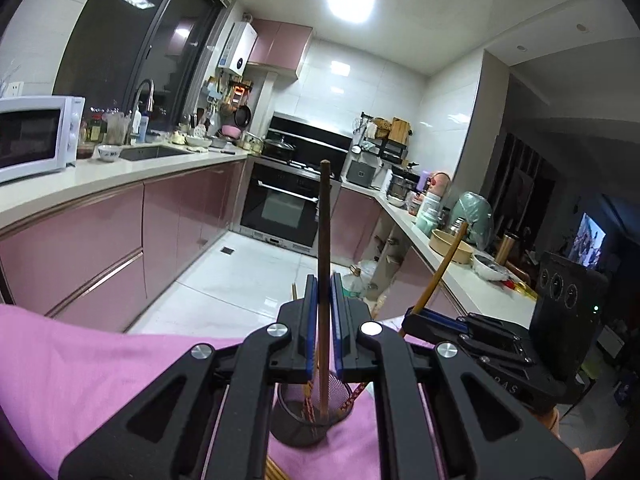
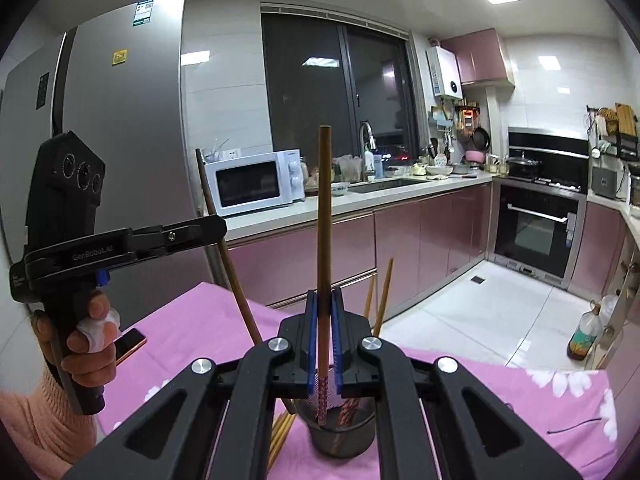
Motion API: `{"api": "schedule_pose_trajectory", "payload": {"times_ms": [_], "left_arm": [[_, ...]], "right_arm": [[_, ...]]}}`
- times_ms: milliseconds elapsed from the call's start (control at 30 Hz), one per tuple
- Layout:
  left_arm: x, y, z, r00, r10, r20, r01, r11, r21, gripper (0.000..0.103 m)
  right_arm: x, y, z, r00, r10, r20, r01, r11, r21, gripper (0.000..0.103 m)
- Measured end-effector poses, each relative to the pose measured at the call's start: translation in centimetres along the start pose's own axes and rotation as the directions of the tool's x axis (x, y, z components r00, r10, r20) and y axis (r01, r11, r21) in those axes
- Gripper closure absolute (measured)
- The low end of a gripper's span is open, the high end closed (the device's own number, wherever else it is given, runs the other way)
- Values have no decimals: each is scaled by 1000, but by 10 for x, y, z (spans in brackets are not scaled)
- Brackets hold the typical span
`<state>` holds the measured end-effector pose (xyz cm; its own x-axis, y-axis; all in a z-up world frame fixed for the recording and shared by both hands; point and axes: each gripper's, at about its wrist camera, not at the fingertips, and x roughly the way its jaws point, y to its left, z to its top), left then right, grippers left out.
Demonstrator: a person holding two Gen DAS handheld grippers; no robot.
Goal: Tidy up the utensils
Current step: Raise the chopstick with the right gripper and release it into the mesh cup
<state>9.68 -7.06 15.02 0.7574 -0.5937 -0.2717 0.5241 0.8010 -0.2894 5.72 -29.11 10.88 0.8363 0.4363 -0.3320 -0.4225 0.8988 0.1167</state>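
My left gripper (image 1: 324,280) is shut on a dark brown chopstick (image 1: 325,220) that stands upright, its lower end reaching into a black mesh holder (image 1: 296,432). Beside it, my right gripper (image 1: 416,316) grips a lighter chopstick (image 1: 444,264). In the right wrist view my right gripper (image 2: 324,294) is shut on that light chopstick (image 2: 325,200), whose red patterned tip hangs in the holder (image 2: 344,440). Two more chopsticks (image 2: 384,292) lean in the holder. On the left, a hand (image 2: 88,344) carries the left gripper (image 2: 220,226) with the dark chopstick (image 2: 230,268).
The holder stands on a table under a pink flowered cloth (image 2: 520,400). Loose chopsticks (image 2: 280,436) lie beside the holder, and a phone (image 2: 130,344) lies at the far left. Kitchen counters, a microwave (image 2: 260,182) and an oven (image 2: 536,232) stand beyond the table.
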Motion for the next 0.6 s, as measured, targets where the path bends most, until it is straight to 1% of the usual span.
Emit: {"api": "schedule_pose_trajectory", "payload": {"times_ms": [67,167,333,433,533,600], "left_arm": [[10,1,2,1000,0,-15,0,1000,4,96],[29,3,-6,998,17,-67,-16,1000,13,96],[64,12,-27,986,31,-165,-31,1000,6,96],[81,21,-44,974,31,-224,-34,999,-9,96],[93,33,-55,965,39,-258,-45,999,-19,96],[98,37,-58,965,54,-258,-60,998,-15,96]], "right_arm": [[7,-3,0,1000,-12,-11,12,1000,3,98],[19,-8,-5,999,-15,-52,16,1000,14,98],[41,-11,-17,989,-16,-144,20,999,27,98],[52,-14,-25,979,-11,-205,20,999,40,98],[65,-16,-32,963,-12,-267,26,999,48,97],[73,-17,-37,955,-16,-297,33,998,53,97]]}}
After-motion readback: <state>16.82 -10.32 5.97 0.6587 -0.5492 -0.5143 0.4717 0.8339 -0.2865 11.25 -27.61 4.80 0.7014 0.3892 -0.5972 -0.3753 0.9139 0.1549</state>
